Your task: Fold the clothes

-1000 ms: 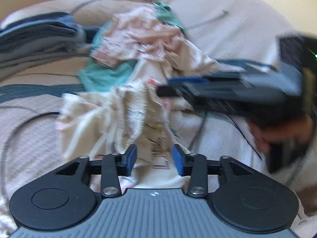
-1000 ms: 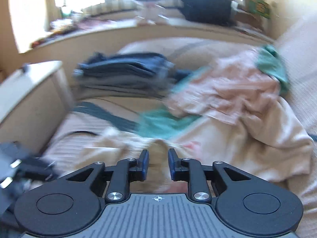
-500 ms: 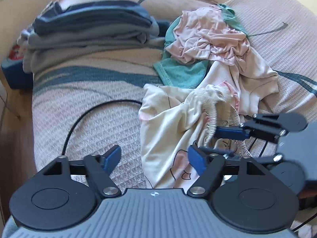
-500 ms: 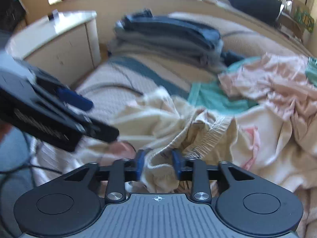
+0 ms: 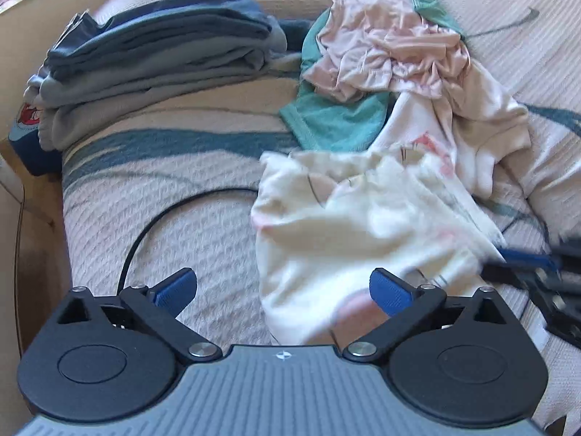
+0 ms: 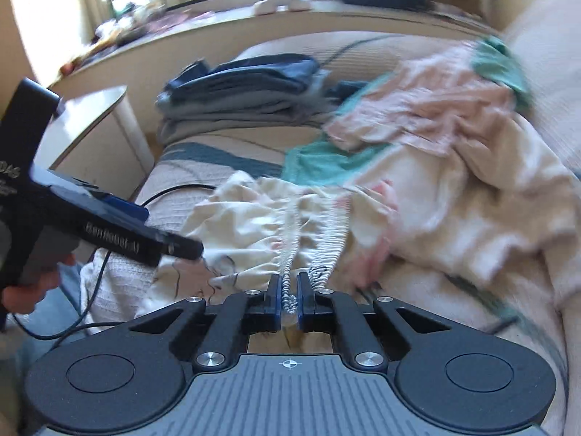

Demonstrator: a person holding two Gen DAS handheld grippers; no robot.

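Observation:
A cream printed garment (image 5: 363, 225) with a ribbed elastic waistband (image 6: 326, 239) lies crumpled on the patterned bedspread (image 5: 163, 189). My right gripper (image 6: 289, 285) has its jaws closing, and the blue pads pinch the waistband. In the left wrist view it shows blurred at the right edge (image 5: 526, 265), at the garment's corner. My left gripper (image 5: 281, 285) hovers over the garment's left edge with its jaws spreading wide and nothing pressed between them. Seen from the right wrist, the left gripper (image 6: 109, 225) hangs beside the cream garment (image 6: 247, 225), held by a hand.
Behind the cream garment is a loose pile: a pink garment (image 5: 385, 54), a teal one (image 5: 334, 120) and a white shirt (image 5: 483, 120). A folded grey and blue stack (image 5: 152, 69) sits at the back left. A black cable (image 5: 145, 225) crosses the bedspread. A pale side table (image 6: 90, 127) stands left.
My left jaws have spread from narrow to wide. My right jaws have closed onto the waistband, and the cream garment has been drawn toward the right gripper.

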